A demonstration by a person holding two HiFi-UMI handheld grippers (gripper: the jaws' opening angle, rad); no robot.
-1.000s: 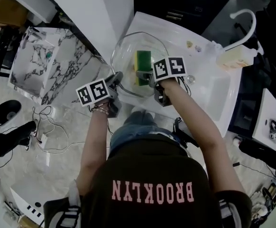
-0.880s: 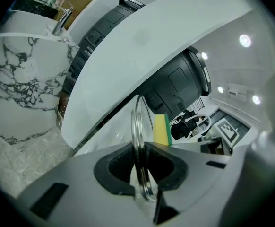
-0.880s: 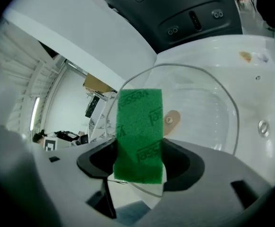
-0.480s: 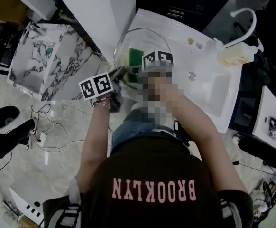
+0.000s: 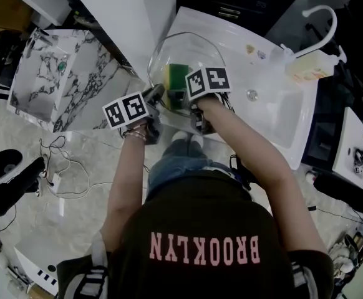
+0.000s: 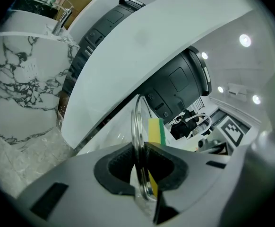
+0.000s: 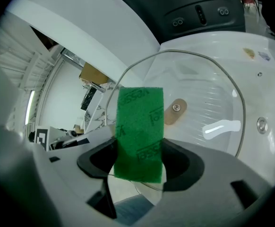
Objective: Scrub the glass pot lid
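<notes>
Lid edgewise in left gripper, sponge in right gripper.

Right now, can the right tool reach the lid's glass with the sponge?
Likely yes. The right tool grips the sponge close against the lid. Nothing sits between them, and the left tool clamps the lid's edge, holding it up.

Head cam overhead, 2 close-ups, lid shared
</notes>
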